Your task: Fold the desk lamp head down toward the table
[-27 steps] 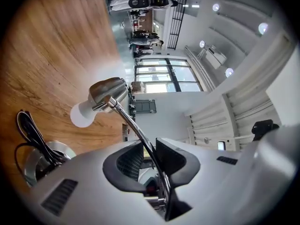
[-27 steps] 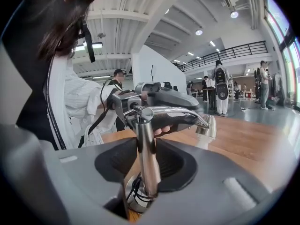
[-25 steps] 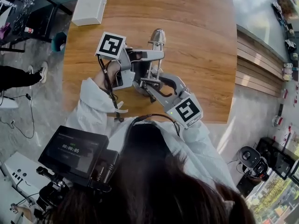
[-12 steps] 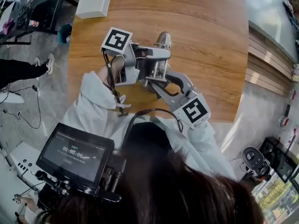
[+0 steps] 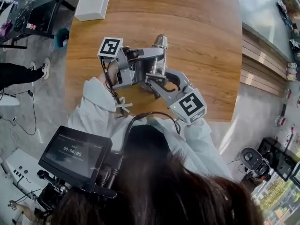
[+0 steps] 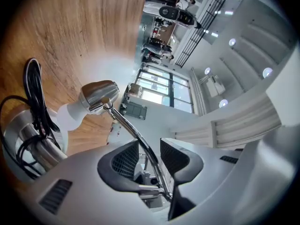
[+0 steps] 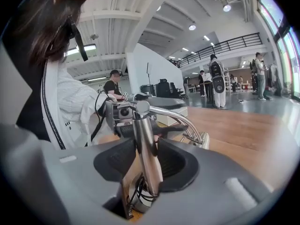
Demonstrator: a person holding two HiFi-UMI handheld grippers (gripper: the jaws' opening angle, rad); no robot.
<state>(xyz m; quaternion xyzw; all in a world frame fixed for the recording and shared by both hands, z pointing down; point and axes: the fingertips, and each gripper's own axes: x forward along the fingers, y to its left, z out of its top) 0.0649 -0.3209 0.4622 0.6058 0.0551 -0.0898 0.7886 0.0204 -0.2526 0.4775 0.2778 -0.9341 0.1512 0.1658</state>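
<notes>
We find the left gripper [image 6: 150, 151] opening, its jaws astride the thin lamp arm [image 6: 125, 124]. The right gripper [image 7: 145, 159] is likewise opening around the upright post [image 7: 146, 139]. The lamp head [image 5: 160, 40] sits at 12 o'clock from both, over the table [image 5: 201, 41].

Right gripper [image 7: 146, 149], fingers [image 7: 117, 161] opening, straddles lamp post [image 7: 142, 123]; wooden table [image 7: 243, 125] beyond.
</notes>
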